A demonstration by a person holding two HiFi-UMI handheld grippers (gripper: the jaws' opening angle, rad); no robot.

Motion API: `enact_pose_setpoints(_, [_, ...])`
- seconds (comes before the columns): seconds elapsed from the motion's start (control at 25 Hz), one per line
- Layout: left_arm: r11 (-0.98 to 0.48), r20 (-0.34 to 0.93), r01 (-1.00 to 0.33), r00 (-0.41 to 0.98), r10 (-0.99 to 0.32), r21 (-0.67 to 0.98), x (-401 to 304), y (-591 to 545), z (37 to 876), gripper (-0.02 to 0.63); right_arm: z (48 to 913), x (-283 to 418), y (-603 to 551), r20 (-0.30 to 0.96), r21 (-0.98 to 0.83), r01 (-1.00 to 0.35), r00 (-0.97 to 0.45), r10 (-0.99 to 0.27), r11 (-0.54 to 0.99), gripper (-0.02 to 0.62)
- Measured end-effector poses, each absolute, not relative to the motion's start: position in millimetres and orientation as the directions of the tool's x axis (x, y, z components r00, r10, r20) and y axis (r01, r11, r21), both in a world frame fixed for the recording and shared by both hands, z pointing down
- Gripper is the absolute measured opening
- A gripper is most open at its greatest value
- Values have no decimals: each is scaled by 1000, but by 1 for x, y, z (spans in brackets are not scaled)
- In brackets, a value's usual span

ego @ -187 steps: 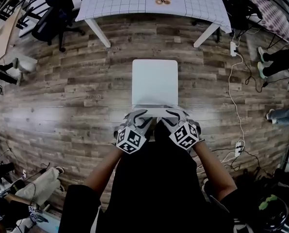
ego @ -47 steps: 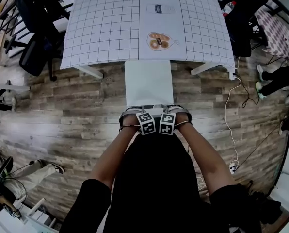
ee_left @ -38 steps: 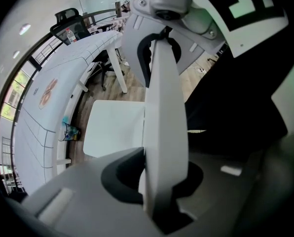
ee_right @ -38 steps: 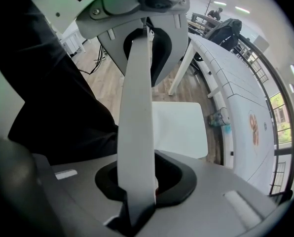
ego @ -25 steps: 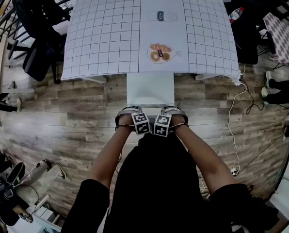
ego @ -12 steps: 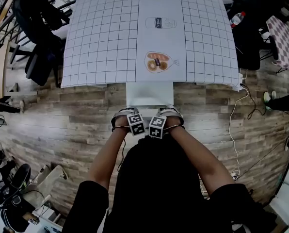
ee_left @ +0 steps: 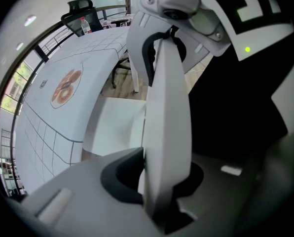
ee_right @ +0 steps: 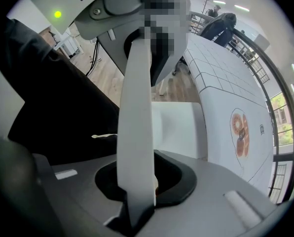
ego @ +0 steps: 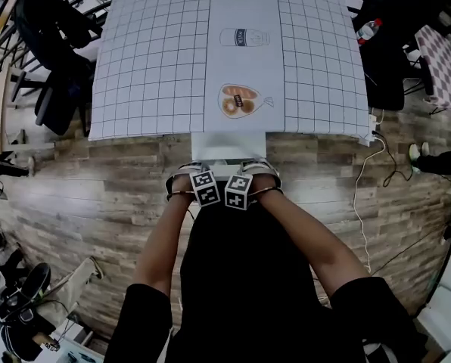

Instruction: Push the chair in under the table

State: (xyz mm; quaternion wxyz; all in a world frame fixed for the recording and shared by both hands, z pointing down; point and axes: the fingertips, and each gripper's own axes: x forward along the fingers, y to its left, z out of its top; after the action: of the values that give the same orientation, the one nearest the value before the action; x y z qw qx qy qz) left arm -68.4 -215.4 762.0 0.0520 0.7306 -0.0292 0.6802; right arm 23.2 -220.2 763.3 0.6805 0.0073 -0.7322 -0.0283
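A white chair point(ego: 227, 146) stands with most of its seat under the table point(ego: 157, 66), which wears a white grid cloth. Only a strip of seat shows before the table edge. My left gripper point(ego: 197, 175) and right gripper point(ego: 250, 175) point down side by side, each shut on the top edge of the chair's backrest. In the left gripper view the white backrest slab point(ee_left: 166, 127) runs up between the jaws, with the seat point(ee_left: 115, 127) and the table point(ee_left: 53, 107) beyond. The right gripper view shows the same backrest point(ee_right: 136, 132), seat point(ee_right: 176, 127) and table point(ee_right: 231, 98).
Black office chairs point(ego: 59, 44) stand left of the table, and a bottle point(ego: 368, 29) stands off its right corner. A white cable point(ego: 365, 203) snakes over the wooden floor on the right. Shoes lie at the lower left point(ego: 21, 293).
Both grippers have moved toward the table with the chair. The seat has slid further under the table edge, so less of it shows.
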Motion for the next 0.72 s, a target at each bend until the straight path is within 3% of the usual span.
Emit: enact_pose_setpoints(0.72, [-993, 996, -112, 80, 33, 42, -72, -292, 763, 92, 764, 19, -297, 996, 58, 34, -73, -55, 998, 75])
